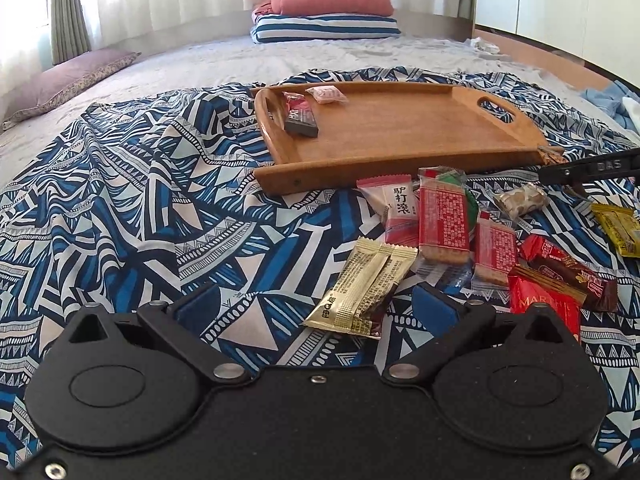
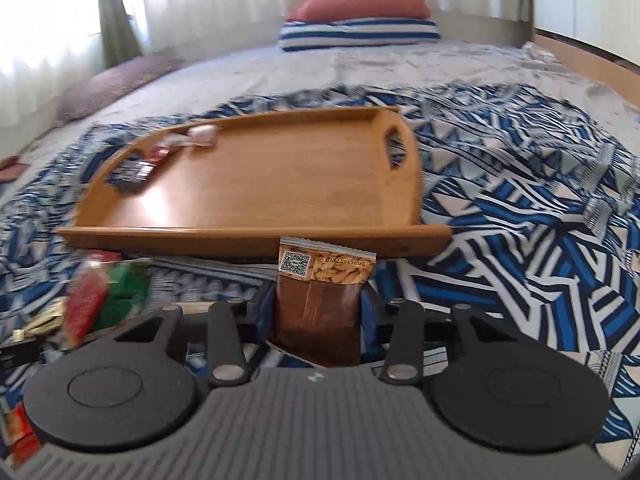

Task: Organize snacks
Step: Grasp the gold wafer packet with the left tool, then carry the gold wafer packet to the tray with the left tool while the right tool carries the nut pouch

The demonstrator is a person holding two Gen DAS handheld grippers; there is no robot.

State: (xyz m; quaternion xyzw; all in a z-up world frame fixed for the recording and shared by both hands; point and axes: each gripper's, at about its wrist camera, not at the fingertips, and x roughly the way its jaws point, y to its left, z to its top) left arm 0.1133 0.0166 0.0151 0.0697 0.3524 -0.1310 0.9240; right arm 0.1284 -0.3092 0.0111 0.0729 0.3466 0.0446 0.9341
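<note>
A wooden tray point(image 1: 400, 164) point(image 2: 240, 236) lies on the patterned cloth, holding a black-and-red bar point(image 1: 300, 118) and a pink wrapped sweet point(image 1: 326, 94) at its left end. In front of it lies a loose pile of snacks: red biscuit packs point(image 1: 444, 216), a white-and-pink pack point(image 1: 396, 208), a red pouch point(image 1: 544, 308) and a yellow pack point(image 1: 618, 228). My left gripper point(image 1: 316, 304) is open low over the cloth, with a gold sachet point(image 1: 360, 288) lying between its fingers, untouched. My right gripper point(image 2: 318, 304) is shut on a brown nut packet point(image 2: 320, 292) just before the tray's near rim.
The blue-and-white patterned cloth point(image 1: 140, 208) covers a grey bed. A striped pillow with a red one on top point(image 1: 326, 26) sits at the far end, and a mauve pillow point(image 1: 72, 80) at the far left. A wooden bed edge point(image 1: 540, 56) runs along the right.
</note>
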